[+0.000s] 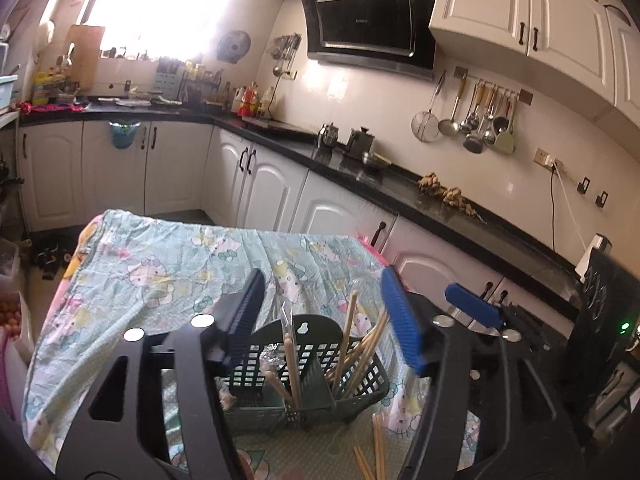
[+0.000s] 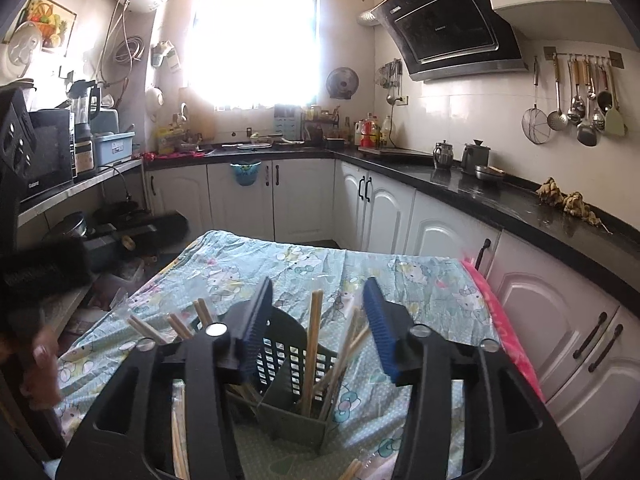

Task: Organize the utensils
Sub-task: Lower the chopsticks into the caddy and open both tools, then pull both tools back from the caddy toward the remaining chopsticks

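One green caddy [image 1: 304,372] w/ two compartments sits on the cloth [image 1: 168,264], and the left gripper [image 1: 320,320] hangs over it, jaws apart w/ nothing pinched; approx. three chopsticks [image 1: 290,364] lean in the caddy's left compartment, a bundle too tangled to count in the right one, and approx. three loose chopsticks [image 1: 378,446] lie on the cloth just in front. Right-wrist view: right gripper [image 2: 316,328] also over the caddy [image 2: 288,400], jaws apart, gripping nothing, w/ one tall chopstick [image 2: 312,352] standing between its fingers, untouched.
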Demonstrator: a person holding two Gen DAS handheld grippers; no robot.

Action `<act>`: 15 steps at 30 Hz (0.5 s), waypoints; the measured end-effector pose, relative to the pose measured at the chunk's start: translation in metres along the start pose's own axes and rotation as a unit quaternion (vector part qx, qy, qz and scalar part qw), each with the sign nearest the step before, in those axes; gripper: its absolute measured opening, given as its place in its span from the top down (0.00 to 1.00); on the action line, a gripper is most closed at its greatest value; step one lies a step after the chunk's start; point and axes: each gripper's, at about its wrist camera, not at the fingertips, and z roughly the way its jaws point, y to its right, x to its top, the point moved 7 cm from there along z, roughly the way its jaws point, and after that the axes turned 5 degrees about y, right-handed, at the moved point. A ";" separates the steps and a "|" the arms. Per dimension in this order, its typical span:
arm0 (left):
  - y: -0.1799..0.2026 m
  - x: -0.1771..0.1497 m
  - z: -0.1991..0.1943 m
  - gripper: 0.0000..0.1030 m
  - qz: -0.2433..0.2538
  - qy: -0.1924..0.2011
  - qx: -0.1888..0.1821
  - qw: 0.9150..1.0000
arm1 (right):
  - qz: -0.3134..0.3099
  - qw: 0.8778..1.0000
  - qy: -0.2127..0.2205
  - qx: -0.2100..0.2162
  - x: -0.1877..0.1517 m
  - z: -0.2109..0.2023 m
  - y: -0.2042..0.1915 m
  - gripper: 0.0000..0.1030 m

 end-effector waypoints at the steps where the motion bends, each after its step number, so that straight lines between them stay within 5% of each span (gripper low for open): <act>1: 0.000 0.002 -0.004 0.39 0.000 0.003 0.001 1.000 | -0.001 1.000 -0.001 -0.002 -0.001 -0.003 0.000 0.52; 8: -0.007 0.007 -0.028 0.17 -0.021 0.013 0.007 1.000 | 0.003 1.000 -0.004 -0.008 -0.006 -0.021 0.003 0.44; 15: -0.015 -0.002 -0.041 0.11 -0.036 0.007 0.016 0.999 | 0.005 1.000 -0.007 -0.009 -0.010 -0.036 0.004 0.41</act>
